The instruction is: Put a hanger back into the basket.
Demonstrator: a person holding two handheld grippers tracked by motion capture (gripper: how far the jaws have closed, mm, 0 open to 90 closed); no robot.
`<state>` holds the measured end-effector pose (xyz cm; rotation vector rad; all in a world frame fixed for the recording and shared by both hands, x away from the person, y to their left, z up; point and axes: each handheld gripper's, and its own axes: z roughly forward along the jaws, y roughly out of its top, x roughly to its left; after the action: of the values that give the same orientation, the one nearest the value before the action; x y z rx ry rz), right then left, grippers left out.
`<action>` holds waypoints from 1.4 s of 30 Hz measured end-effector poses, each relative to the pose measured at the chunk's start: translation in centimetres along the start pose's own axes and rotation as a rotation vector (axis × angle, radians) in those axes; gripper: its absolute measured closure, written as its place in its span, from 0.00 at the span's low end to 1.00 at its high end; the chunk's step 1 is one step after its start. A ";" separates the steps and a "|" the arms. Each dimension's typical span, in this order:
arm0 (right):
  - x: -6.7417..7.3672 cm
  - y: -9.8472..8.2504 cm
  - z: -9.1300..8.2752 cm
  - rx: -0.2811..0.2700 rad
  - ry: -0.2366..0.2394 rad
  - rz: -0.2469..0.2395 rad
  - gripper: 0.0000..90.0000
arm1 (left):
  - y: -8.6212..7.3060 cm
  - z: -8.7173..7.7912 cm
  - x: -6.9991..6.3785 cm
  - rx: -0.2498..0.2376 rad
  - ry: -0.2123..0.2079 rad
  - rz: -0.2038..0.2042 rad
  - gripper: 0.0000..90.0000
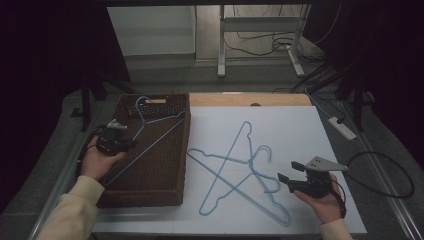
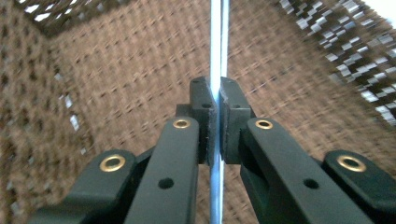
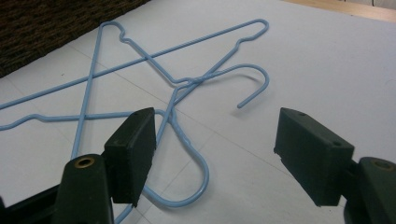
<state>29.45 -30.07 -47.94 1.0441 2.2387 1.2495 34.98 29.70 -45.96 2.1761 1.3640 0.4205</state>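
A blue wire hanger [image 1: 160, 135] lies slanted inside a brown woven basket [image 1: 186, 150] at the left of the table. My left gripper [image 1: 131, 144] is shut on its long straight wire. In the left gripper view the pads pinch that wire [image 2: 217, 42] at the gripper's tips [image 2: 215, 93], with the basket weave [image 2: 116, 70] behind. Two more blue hangers [image 1: 235, 150] [image 1: 260, 192] lie crossed on the white table top. My right gripper [image 1: 288, 171] rests just right of them, open and holding nothing. In the right gripper view its jaws [image 3: 215, 140] stand wide, with the hangers' hooks [image 3: 254, 84] [image 3: 201, 177] ahead of them.
The white sheet [image 1: 300, 125] covers the table, with a strip of wood [image 1: 250, 99] at its far edge. A white power strip [image 1: 342, 127] and cables lie off the right side. Table legs and more cables stand on the floor beyond.
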 end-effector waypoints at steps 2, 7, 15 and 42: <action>0.0 0.0 0.1 0.003 0.000 -0.002 0.33 | -0.1 0.3 0.2 0.021 0.017 -0.007 0.95; 0.0 -0.1 0.1 0.006 -0.001 -0.002 0.33 | -0.1 0.6 0.3 0.042 0.036 -0.012 0.95; 0.0 -0.1 0.1 0.009 0.001 -0.003 0.33 | 0.0 0.5 0.2 0.009 0.125 0.006 0.69; -0.2 0.1 -0.1 -0.003 -0.002 0.009 0.33 | -1.4 -7.6 -7.5 -0.404 -0.144 0.089 0.35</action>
<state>29.57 -30.28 -47.75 1.0545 2.2326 1.2543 26.72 25.52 -40.48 1.8955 1.0067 0.5125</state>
